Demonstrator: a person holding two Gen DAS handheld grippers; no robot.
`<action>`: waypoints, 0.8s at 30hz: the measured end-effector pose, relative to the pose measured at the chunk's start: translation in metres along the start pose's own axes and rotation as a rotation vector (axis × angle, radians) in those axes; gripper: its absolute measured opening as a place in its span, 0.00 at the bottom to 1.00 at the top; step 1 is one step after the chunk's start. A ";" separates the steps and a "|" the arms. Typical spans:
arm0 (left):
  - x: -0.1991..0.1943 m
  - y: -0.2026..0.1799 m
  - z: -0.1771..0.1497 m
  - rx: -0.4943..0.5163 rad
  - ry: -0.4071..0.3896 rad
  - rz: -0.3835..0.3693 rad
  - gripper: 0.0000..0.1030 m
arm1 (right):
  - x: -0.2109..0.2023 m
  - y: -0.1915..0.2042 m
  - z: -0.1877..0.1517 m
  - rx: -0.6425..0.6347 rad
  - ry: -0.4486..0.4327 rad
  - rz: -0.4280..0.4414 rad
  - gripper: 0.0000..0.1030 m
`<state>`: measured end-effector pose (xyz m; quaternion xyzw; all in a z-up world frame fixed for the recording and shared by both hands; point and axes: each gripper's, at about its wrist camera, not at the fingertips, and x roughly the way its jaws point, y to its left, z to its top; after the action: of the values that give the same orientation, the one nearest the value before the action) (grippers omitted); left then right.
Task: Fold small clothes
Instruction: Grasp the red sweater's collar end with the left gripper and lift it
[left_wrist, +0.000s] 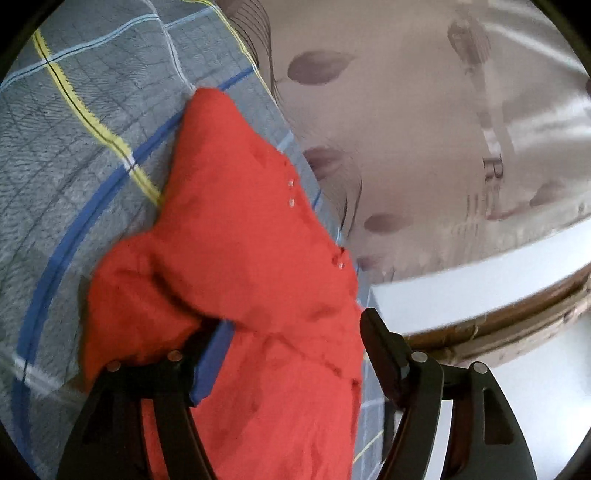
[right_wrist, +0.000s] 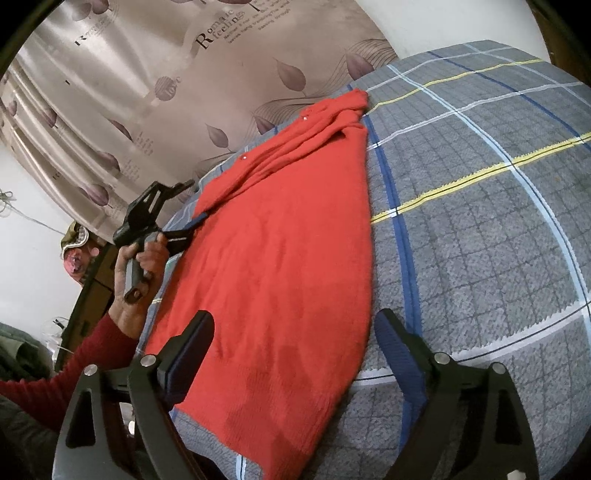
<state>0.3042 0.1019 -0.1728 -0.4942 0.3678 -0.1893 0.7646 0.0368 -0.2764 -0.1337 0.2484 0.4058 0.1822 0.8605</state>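
Note:
A red knitted cardigan (right_wrist: 288, 240) with small white buttons lies on a grey checked bedspread (right_wrist: 480, 221). One side is folded over along its far edge. My right gripper (right_wrist: 295, 332) is open, its jaws standing wide on either side of the cardigan's lower hem. My left gripper (left_wrist: 288, 328) is open over the cardigan (left_wrist: 240, 240) near its folded edge; the cloth lies between and over the left finger (left_wrist: 205, 354). It also shows in the right wrist view (right_wrist: 181, 210), held by a hand at the cardigan's left edge.
A beige curtain (right_wrist: 147, 92) with leaf prints hangs behind the bed. The bed's edge runs along the cardigan's left side, with a wooden frame (left_wrist: 517, 325) below. The bedspread (left_wrist: 74, 166) extends widely to the right of the cardigan.

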 end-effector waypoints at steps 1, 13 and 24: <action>-0.002 0.001 0.001 -0.005 -0.030 -0.002 0.69 | 0.000 0.000 0.000 0.000 -0.001 -0.001 0.86; -0.041 0.038 0.007 -0.030 -0.248 0.157 0.08 | 0.001 0.003 -0.001 -0.008 -0.004 -0.001 0.87; -0.067 0.022 0.003 0.038 -0.301 0.099 0.40 | 0.002 0.003 -0.001 -0.017 -0.002 0.003 0.89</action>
<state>0.2608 0.1577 -0.1664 -0.4839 0.2695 -0.0822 0.8285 0.0369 -0.2725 -0.1335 0.2419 0.4032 0.1868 0.8626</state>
